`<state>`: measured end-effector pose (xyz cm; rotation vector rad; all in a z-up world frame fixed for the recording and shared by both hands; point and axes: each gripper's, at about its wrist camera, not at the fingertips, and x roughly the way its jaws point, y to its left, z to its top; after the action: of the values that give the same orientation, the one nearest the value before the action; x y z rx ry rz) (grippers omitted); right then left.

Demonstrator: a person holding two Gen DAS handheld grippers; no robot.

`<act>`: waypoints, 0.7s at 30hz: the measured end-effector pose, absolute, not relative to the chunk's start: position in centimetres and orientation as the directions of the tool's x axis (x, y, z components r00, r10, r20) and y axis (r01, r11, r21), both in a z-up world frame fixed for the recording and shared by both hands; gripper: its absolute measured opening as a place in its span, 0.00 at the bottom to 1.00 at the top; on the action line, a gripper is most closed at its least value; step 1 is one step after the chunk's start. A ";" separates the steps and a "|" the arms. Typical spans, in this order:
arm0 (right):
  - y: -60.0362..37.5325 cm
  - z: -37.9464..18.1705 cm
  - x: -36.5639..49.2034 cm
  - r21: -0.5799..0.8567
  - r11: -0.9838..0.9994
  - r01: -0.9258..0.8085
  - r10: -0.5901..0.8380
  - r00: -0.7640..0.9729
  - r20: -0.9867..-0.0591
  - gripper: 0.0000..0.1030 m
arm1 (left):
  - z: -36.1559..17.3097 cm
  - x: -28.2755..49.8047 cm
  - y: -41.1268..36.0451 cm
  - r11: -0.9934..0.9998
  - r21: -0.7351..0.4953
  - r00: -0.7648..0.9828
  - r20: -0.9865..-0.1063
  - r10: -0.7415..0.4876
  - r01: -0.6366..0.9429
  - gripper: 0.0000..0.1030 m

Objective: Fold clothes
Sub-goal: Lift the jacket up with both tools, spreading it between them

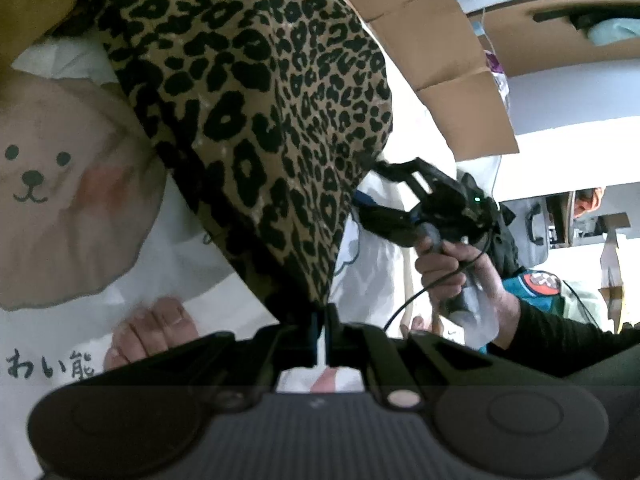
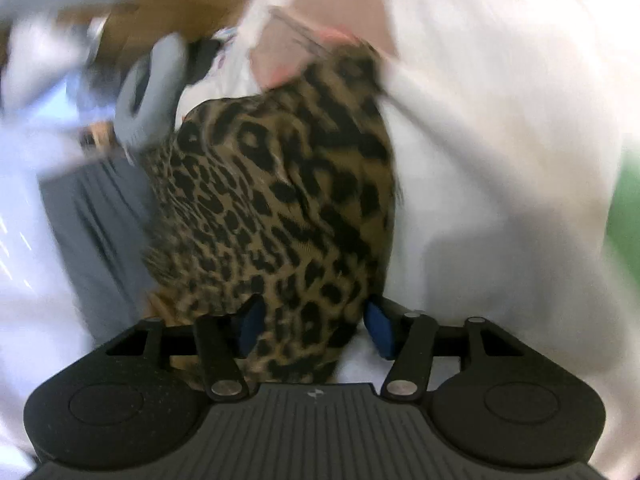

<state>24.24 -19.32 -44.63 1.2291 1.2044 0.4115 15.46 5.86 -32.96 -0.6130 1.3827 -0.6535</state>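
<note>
Your left gripper (image 1: 319,330) sits closest to its lens: the 2 blue pads are pressed nearly together, pinching the lowest tip of the leopard-print garment (image 1: 256,120). From that pinch the cloth fans upward and to the left across the left wrist view, so its long axis runs from the fingers at bottom centre toward the top left, narrow end at the pads, wide end away from you.

Your right gripper (image 2: 314,330) has its 2 blue pads (image 2: 378,330) spread wide. The same garment (image 2: 280,200) runs between them and over the left pad, bunched, with a visible gap to the right pad. Jaws are not clamped on it there. In that view the cloth rises from between the fingers toward the top centre, long axis roughly vertical; the frame is motion-blurred, so edge detail is unclear.

In the left wrist view your right gripper (image 1: 374,192) shows at mid right, fingertips at the garment's right edge, held by your right hand (image 1: 460,272) with a dark sleeve.

Behind the garment lies a white shirt (image 1: 180,248) with a bear face print (image 1: 32,180). Cardboard box flaps (image 1: 420,40) sit at the top right. Bare toes (image 1: 152,332) show just left of the left gripper.
</note>
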 end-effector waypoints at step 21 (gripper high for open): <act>-23.4 -41.3 23.5 0.819 0.490 0.297 0.727 0.379 -0.572 0.00 | -31.5 17.2 7.7 0.740 -0.660 0.064 -0.739 -0.671 0.133 0.37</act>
<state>23.51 -23.43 -41.32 1.0767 1.1996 0.3562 17.18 7.68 -31.53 -0.4837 1.3833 -0.6432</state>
